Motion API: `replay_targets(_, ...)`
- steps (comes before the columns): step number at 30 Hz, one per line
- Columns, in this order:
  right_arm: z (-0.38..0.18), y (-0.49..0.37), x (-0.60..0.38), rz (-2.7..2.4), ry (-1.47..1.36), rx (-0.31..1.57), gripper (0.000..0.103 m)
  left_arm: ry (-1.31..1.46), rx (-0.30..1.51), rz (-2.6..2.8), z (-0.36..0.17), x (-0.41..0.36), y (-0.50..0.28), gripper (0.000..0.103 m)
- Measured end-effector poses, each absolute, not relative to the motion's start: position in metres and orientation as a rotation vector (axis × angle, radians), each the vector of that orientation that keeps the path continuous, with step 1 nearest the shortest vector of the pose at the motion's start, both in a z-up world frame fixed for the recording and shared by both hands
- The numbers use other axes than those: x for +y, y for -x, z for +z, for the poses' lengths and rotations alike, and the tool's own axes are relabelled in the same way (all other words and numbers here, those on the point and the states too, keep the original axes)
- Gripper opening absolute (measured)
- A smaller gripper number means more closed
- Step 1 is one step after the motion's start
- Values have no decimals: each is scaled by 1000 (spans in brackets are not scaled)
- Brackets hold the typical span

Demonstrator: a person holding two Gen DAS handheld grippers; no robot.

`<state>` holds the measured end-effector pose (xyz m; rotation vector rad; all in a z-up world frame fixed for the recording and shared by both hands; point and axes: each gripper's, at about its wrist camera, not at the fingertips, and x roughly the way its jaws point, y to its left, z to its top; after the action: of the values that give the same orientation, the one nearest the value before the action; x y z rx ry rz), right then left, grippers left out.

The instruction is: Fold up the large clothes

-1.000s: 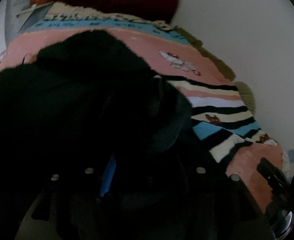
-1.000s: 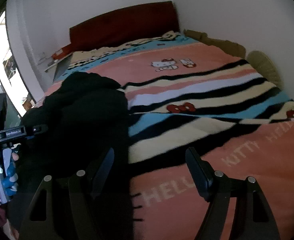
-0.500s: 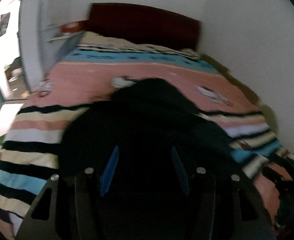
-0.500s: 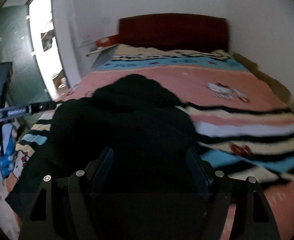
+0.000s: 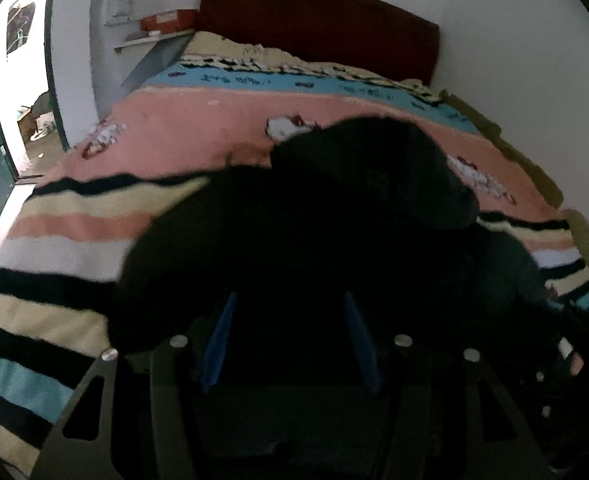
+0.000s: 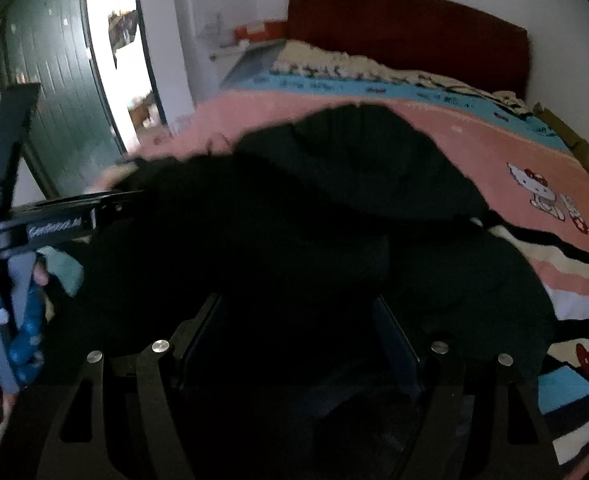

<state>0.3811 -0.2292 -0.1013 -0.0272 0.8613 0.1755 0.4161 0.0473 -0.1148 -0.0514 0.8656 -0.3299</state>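
A large black hooded garment (image 5: 334,220) lies spread on the striped pink bed blanket (image 5: 198,140), its hood (image 5: 374,168) toward the headboard. My left gripper (image 5: 288,336) hovers over the garment's near part, its blue pads (image 5: 218,340) apart; the dark fabric lies below them and I see nothing pinched. In the right wrist view the same garment (image 6: 334,200) fills the middle. My right gripper (image 6: 296,340) is open above it, fingers (image 6: 396,344) wide apart. The left gripper's body (image 6: 54,224) and a hand in a blue sleeve (image 6: 18,320) show at that view's left.
The bed has a dark red headboard (image 5: 318,20) and a white wall (image 5: 534,80) along its right side. A shelf with an orange box (image 5: 168,22) stands at the head's left. An open doorway (image 6: 110,60) with a green door (image 6: 54,100) lies left of the bed.
Both views have swung left across the bed. My right gripper, earlier over bare blanket, now sits over the black garment. The left gripper's pads have come clear of the fabric.
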Motion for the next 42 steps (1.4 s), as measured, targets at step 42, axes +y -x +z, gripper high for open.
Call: replay_targets(42, -127, -343, -292, 148, 93, 946, 77, -154, 853, -198, -143, 52, -366, 68)
